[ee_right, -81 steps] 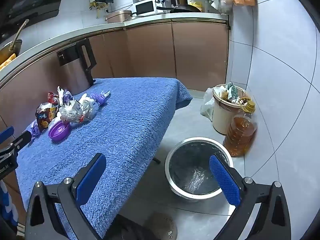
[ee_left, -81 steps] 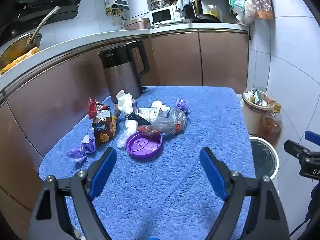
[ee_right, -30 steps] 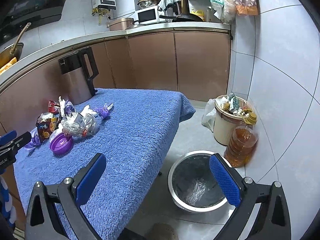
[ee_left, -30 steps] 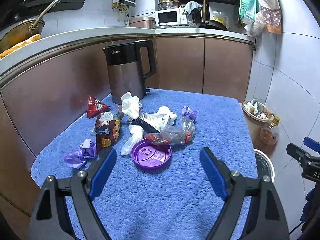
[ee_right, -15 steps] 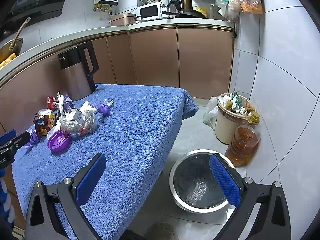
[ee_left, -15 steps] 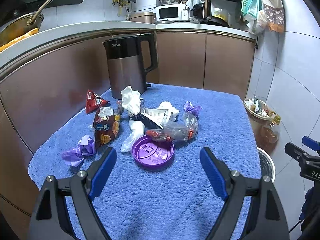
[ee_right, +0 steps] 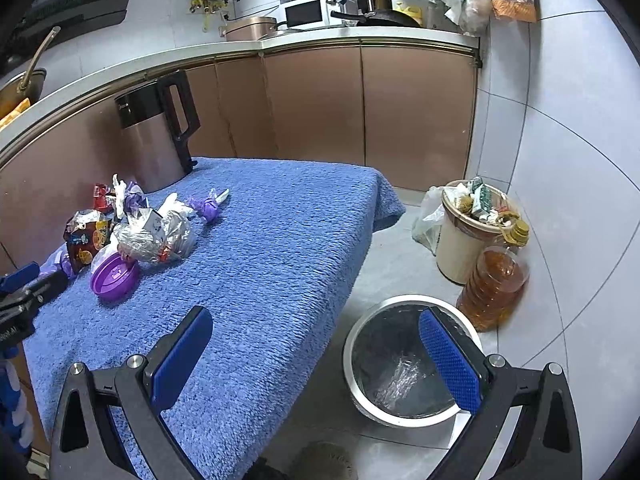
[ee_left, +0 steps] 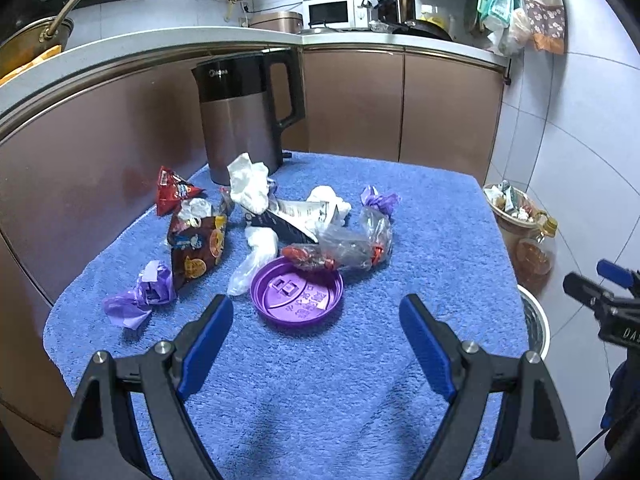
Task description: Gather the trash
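A pile of trash lies on the blue towel-covered table [ee_left: 420,240]: a purple plastic lid [ee_left: 297,291], a clear bag with red wrappers [ee_left: 348,249], a brown snack bag [ee_left: 196,246], a red packet [ee_left: 172,191], white tissues [ee_left: 249,182] and purple wrappers [ee_left: 138,298]. My left gripper [ee_left: 316,336] is open and empty, just short of the purple lid. My right gripper [ee_right: 316,344] is open and empty over the table's right edge, above a round lined bin [ee_right: 404,364] on the floor. The pile [ee_right: 148,236] also shows in the right wrist view.
A brown electric kettle [ee_left: 244,120] stands at the table's back behind the trash. On the floor by the wall stand a full cream waste bucket [ee_right: 468,232] and an oil bottle [ee_right: 494,280]. Brown cabinets run behind.
Both grippers have moved forward a little; the trash pile sits closer to the left gripper. Both stay open and empty.
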Demonstrator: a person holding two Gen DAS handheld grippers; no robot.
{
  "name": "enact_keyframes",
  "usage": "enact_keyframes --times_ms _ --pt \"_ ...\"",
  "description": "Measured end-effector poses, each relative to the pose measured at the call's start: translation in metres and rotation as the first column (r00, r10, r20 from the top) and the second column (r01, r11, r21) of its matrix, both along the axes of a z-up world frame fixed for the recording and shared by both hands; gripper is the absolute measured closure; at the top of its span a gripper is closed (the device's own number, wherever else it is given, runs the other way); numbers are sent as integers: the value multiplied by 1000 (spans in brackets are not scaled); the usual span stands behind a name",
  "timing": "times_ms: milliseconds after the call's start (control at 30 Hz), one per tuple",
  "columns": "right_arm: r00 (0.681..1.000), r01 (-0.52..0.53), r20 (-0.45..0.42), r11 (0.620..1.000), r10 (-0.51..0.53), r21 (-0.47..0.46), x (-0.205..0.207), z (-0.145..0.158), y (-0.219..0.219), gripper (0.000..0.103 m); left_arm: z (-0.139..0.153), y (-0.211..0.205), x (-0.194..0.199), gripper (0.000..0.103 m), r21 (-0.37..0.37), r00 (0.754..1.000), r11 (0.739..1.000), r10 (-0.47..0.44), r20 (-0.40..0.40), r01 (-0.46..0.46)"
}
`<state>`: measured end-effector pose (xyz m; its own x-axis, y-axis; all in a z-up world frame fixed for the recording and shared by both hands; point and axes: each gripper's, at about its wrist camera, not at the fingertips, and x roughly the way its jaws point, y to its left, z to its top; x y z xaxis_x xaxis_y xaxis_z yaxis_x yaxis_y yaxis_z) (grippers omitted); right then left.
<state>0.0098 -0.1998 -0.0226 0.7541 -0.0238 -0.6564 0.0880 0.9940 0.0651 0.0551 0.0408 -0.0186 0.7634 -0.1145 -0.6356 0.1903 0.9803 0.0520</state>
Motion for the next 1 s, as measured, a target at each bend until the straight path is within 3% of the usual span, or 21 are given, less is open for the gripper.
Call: enact_keyframes --times_ms 267,467,567,667,800,867,1000 --pt "997 -81 -2 997 81 7 19 0 13 0 -12 14 7 19 -28 1000 999 -19 -21 18" --pt "979 -202 -18 979 202 20 50 0 32 3 -10 52 17 19 -55 999 997 45 9 -44" --pt "965 -262 -18 964 263 48 66 -1 43 8 -6 74 33 19 -79 996 993 84 -2 -84" --pt "943 -326 -29 940 330 95 86 -3 57 21 0 96 54 19 -115 994 988 105 -15 -106" --pt "915 -381 -50 898 400 220 120 -11 71 37 7 117 88 19 -151 991 980 127 -32 -130" --pt "912 -380 -54 886 407 265 132 -13 74 38 7 121 106 20 -137 990 980 137 -36 -141" --pt "911 -360 -74 869 406 339 165 -23 85 47 -3 126 138 38 -106 984 981 155 -83 -164"
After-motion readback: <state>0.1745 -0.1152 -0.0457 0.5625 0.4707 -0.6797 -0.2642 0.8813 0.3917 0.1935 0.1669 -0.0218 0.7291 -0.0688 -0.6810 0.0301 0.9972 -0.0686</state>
